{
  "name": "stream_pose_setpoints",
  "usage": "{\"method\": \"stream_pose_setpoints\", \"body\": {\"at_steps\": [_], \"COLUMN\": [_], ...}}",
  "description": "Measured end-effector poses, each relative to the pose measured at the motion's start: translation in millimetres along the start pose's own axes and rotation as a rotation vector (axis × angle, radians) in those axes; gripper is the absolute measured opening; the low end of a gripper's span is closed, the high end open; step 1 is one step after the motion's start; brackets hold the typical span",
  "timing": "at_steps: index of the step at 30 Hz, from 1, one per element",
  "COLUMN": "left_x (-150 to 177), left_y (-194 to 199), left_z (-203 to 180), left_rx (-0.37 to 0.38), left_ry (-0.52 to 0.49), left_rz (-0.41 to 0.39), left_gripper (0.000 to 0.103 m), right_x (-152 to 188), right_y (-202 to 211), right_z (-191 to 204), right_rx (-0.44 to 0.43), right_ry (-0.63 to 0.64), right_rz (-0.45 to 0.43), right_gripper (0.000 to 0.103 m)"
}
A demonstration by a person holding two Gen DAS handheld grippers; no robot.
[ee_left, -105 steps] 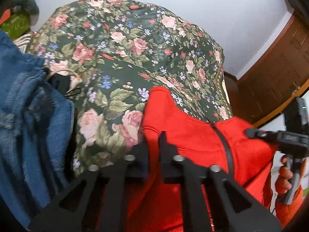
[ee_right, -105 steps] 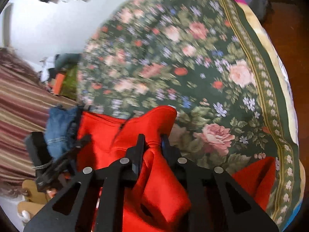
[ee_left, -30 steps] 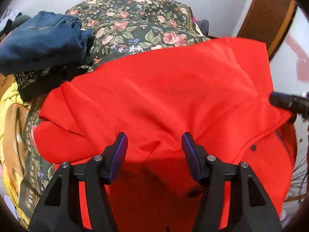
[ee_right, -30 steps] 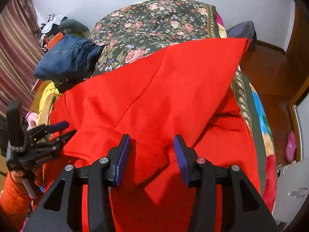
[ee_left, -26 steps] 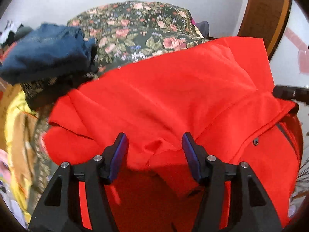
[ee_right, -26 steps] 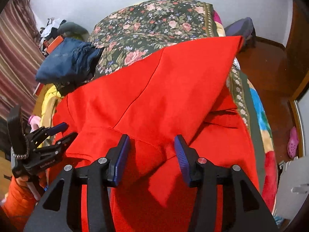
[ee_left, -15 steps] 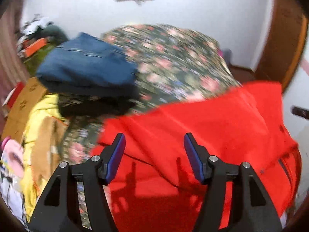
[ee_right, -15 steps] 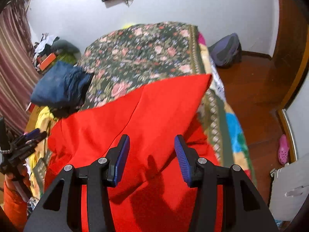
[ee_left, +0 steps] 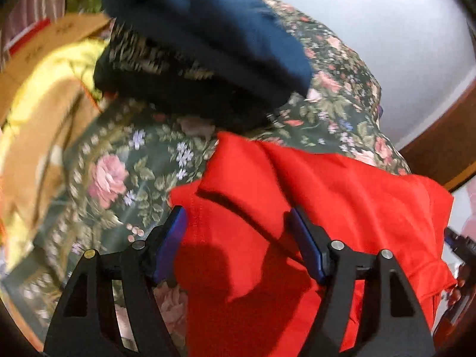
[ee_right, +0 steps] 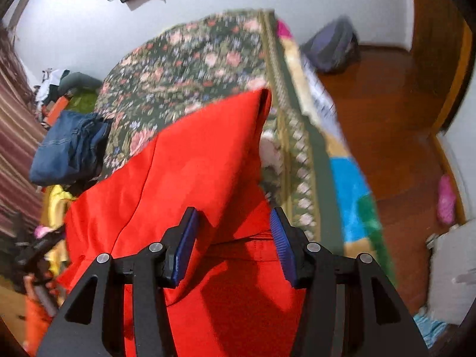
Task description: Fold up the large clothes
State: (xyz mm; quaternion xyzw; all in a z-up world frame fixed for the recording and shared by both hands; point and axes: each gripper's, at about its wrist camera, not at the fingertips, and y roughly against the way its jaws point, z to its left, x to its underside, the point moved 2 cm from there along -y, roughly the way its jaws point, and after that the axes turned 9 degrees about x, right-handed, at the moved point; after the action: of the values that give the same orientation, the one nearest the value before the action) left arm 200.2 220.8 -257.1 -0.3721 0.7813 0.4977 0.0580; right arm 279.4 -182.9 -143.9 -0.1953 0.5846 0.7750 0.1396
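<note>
A red garment [ee_left: 327, 202] lies folded over on the floral bedspread [ee_left: 125, 160]. It also shows in the right wrist view [ee_right: 184, 172], reaching the bed's right edge. My left gripper [ee_left: 238, 238] is open and empty, just above the garment's left folded corner. My right gripper [ee_right: 232, 238] is open and empty over the garment's near right part. The right gripper's tip [ee_left: 458, 244] shows at the right edge of the left wrist view. The left gripper [ee_right: 35, 253] shows blurred at the far left of the right wrist view.
Folded blue jeans [ee_left: 202, 23] lie on a dark floral cloth [ee_left: 166, 80] at the bed's left; they also show in the right wrist view [ee_right: 68, 145]. Yellow fabric [ee_left: 44, 95] lies left. A wooden floor [ee_right: 392, 125], bag [ee_right: 330, 47] and pink slipper [ee_right: 446, 199] are right.
Both grippers were shut on the red garment, carried it over into a fold, then opened. In the last half second the left moved left toward the jeans; the right drew back.
</note>
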Motion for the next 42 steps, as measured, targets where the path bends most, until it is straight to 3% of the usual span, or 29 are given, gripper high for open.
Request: {"method": "stream_pose_setpoints", "body": {"at_steps": [4, 8, 10, 13, 16, 18, 24, 27, 31, 34, 35, 36, 38, 40, 42], "left_x": [5, 5, 4, 1, -4, -6, -8, -12, -16, -14, -13, -12, -8, -7, -10], "left_y": [-16, -18, -20, -28, -40, -40, -19, -13, -23, -44, -49, -52, -47, -39, -22], "left_z": [6, 1, 1, 1, 4, 4, 5, -1, -14, -25, -33, -42, -57, -73, -93], "left_rx": [0.172, 0.236, 0.274, 0.281, 0.233, 0.249, 0.429, 0.447, 0.367, 0.22, 0.136, 0.055, -0.019, -0.071, -0.085], "left_ry": [0.106, 0.112, 0.135, 0.147, 0.159, 0.182, 0.28, 0.279, 0.227, 0.127, 0.056, -0.012, -0.108, -0.186, -0.257], "left_rz": [0.064, 0.056, 0.057, 0.099, 0.145, 0.132, 0.075, 0.078, 0.098, 0.144, 0.143, 0.139, 0.12, 0.082, 0.035], "left_gripper": [0.07, 0.071, 0.077, 0.08, 0.08, 0.081, 0.081, 0.081, 0.084, 0.083, 0.08, 0.071, 0.054, 0.023, 0.02], "right_x": [-5, -10, -13, -15, -16, -18, -15, -16, -17, -19, -20, -21, -22, -25, -29], "right_y": [-19, -30, -38, -54, -55, -54, -47, -45, -38, -30, -25, -20, -9, 6, 17], "right_z": [-8, -9, -11, -6, 0, 2, -1, 2, 7, 13, 15, 17, 24, 31, 38], "right_rx": [-0.043, -0.08, -0.103, -0.151, -0.143, -0.142, -0.149, -0.144, -0.146, -0.153, -0.153, -0.154, -0.159, -0.172, -0.187], "right_ry": [-0.053, -0.073, -0.089, -0.046, -0.012, -0.015, -0.023, -0.019, -0.004, 0.019, 0.021, 0.023, 0.034, 0.045, 0.049], "right_rz": [0.048, 0.066, 0.079, 0.126, 0.114, 0.113, 0.097, 0.085, 0.053, 0.018, 0.004, -0.01, -0.041, -0.08, -0.106], "right_gripper": [0.046, 0.049, 0.055, 0.068, 0.07, 0.07, 0.057, 0.049, 0.032, 0.019, 0.018, 0.017, 0.016, 0.016, 0.015]}}
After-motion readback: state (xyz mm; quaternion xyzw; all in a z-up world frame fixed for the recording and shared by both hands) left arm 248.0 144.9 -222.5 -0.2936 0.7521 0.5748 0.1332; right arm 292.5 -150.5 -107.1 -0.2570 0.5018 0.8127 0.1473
